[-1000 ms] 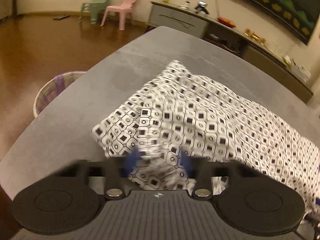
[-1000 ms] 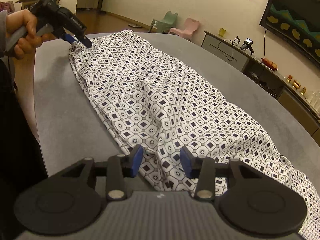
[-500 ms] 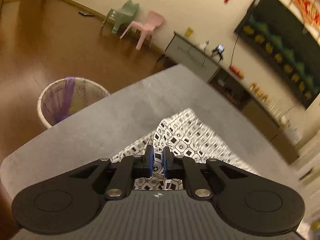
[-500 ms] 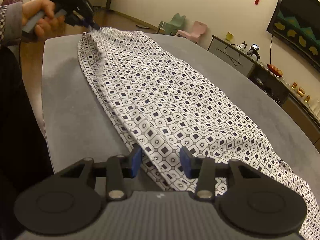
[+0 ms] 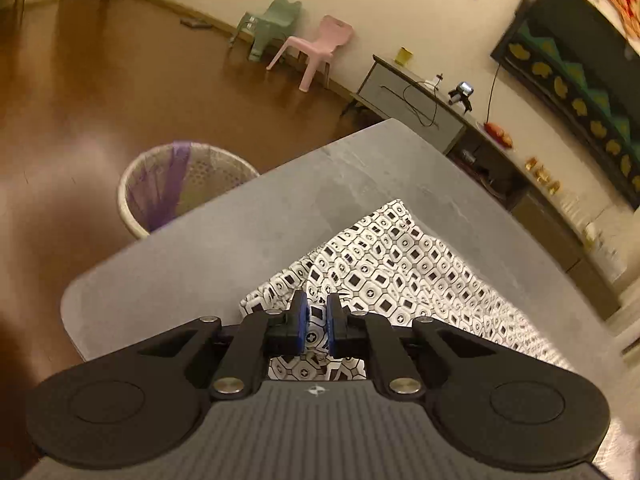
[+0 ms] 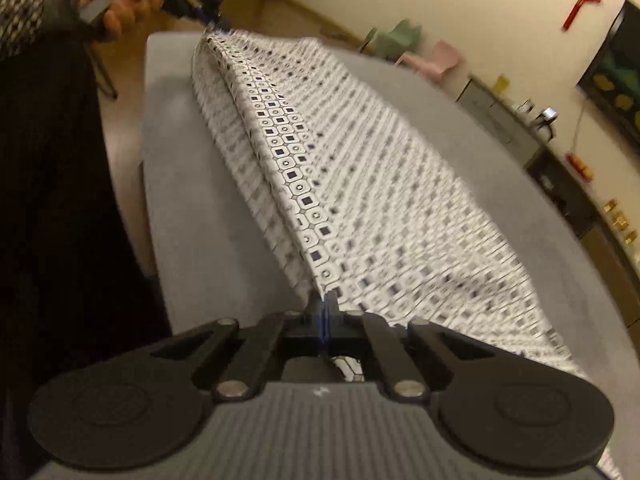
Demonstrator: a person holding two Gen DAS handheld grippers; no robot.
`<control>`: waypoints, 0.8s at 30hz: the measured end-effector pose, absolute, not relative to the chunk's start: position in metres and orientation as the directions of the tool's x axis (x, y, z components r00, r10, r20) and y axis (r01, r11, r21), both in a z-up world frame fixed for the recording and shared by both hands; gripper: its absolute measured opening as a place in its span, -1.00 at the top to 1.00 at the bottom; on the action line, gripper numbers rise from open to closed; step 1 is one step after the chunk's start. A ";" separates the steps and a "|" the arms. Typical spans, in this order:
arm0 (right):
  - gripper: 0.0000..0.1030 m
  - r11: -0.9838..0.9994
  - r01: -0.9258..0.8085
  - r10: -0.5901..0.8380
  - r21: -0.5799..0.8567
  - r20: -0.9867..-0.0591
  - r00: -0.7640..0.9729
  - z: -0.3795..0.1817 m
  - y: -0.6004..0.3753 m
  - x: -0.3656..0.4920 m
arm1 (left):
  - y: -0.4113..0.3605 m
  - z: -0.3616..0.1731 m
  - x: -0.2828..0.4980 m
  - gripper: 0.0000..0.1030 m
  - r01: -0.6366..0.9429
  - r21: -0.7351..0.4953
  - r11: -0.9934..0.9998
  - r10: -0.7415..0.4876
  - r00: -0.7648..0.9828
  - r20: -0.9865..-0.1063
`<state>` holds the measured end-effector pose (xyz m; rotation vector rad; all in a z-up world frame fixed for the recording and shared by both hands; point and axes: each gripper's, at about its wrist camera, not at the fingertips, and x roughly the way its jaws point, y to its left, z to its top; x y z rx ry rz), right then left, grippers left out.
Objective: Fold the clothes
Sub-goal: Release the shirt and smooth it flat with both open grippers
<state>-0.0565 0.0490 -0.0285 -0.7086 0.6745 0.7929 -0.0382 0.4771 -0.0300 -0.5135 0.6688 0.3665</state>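
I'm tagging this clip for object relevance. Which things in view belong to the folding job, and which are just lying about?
Belongs to the job:
- patterned garment
- left gripper, shut on the garment
- right gripper, shut on the garment
- grey table

Just lying about:
- wicker basket
- pink chair
- green chair
- sideboard

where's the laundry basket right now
The woven laundry basket shows only in the left wrist view, at middle left, standing on the brown floor just beyond the far corner of the grey table, left of the patterned cloth.
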 end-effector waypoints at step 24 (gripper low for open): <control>0.06 1.000 0.028 -0.009 0.009 -0.816 0.578 -0.019 -0.283 0.169 | 0.378 -0.036 0.118 0.60 -0.241 0.104 0.965 0.232 0.598 -0.767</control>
